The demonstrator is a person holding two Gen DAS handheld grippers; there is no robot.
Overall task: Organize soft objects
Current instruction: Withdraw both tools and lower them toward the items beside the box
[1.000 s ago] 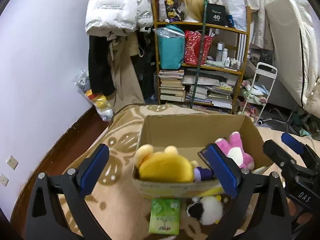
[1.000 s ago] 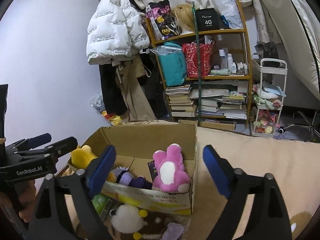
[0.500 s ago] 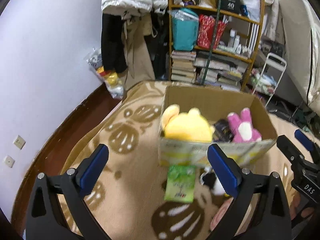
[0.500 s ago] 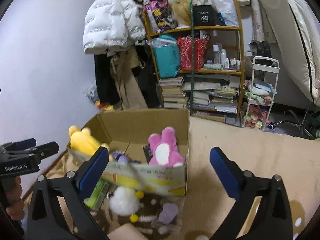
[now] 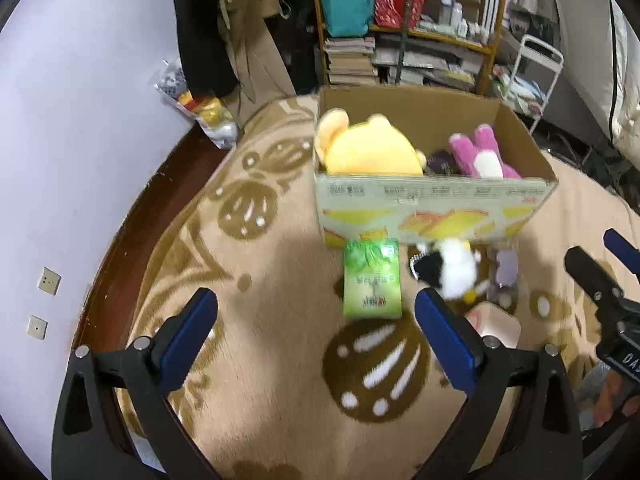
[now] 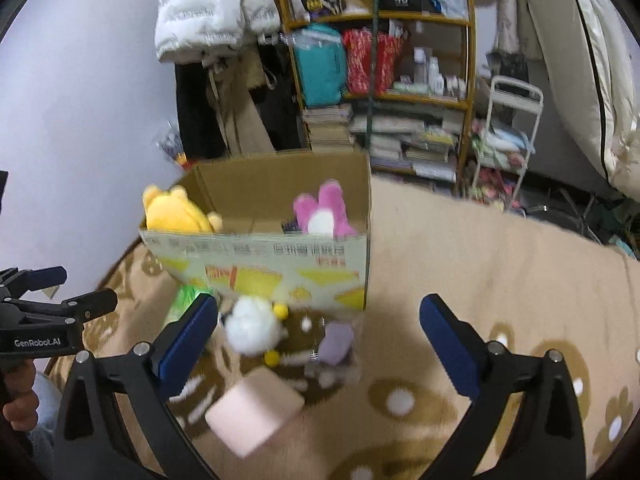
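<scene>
A cardboard box (image 5: 432, 204) (image 6: 272, 264) stands on the carpet and holds a yellow plush (image 5: 368, 148) (image 6: 176, 212) and a pink plush (image 5: 480, 156) (image 6: 320, 212). In front of it lie a green packet (image 5: 372, 280) (image 6: 182, 306), a white fluffy toy (image 5: 452, 268) (image 6: 252, 326), a small purple toy (image 5: 506, 268) (image 6: 336, 344) and a pink block (image 5: 496, 326) (image 6: 254, 410). My left gripper (image 5: 316, 336) is open and empty above the carpet, short of the packet. My right gripper (image 6: 320, 340) is open and empty over the loose toys.
A beige patterned carpet (image 5: 256, 248) covers the floor, with dark wood floor (image 5: 132, 224) and a wall on the left. A full shelf unit (image 6: 380, 80), hanging coats (image 6: 216, 20), a small white cart (image 6: 508, 140) and a bag of toys (image 5: 200, 108) stand behind the box.
Both grippers have pulled back and tilted down from the box. The carpet and the loose items in front of the box have come into fuller view. Both stay open.
</scene>
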